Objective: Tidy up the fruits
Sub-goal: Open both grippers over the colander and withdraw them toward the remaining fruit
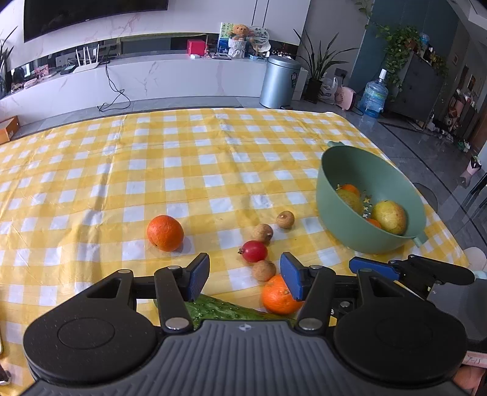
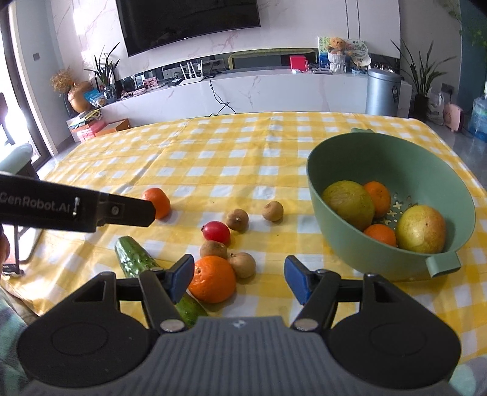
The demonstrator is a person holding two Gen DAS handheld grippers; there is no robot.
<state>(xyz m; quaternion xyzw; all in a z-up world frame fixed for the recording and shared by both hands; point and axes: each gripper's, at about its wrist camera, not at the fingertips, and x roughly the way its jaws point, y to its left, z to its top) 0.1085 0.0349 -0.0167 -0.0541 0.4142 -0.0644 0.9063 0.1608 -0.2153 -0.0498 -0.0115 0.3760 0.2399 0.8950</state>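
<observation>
Right wrist view: glossy orange (image 2: 212,279) beside brown longans, green bowl (image 2: 334,164) half-filled.

1. We see a bright daylit room in both views; the yellow checked tablecloth (image 1: 188,170) is evenly lit.
2. In the right wrist view, strong light comes through the window (image 2: 18,100) at the left edge, which is blown out to white.
3. Shadows are soft and short: a faint one lies beside the orange (image 1: 165,233), and another under the green bowl (image 2: 392,170).
4. The dark television (image 2: 188,21) carries a dull sheen.
5. Fisheye distortion bends the table edge and the walls towards the corners, which go black.
6. Focus is fair; we find the far shelf slightly soft.
</observation>
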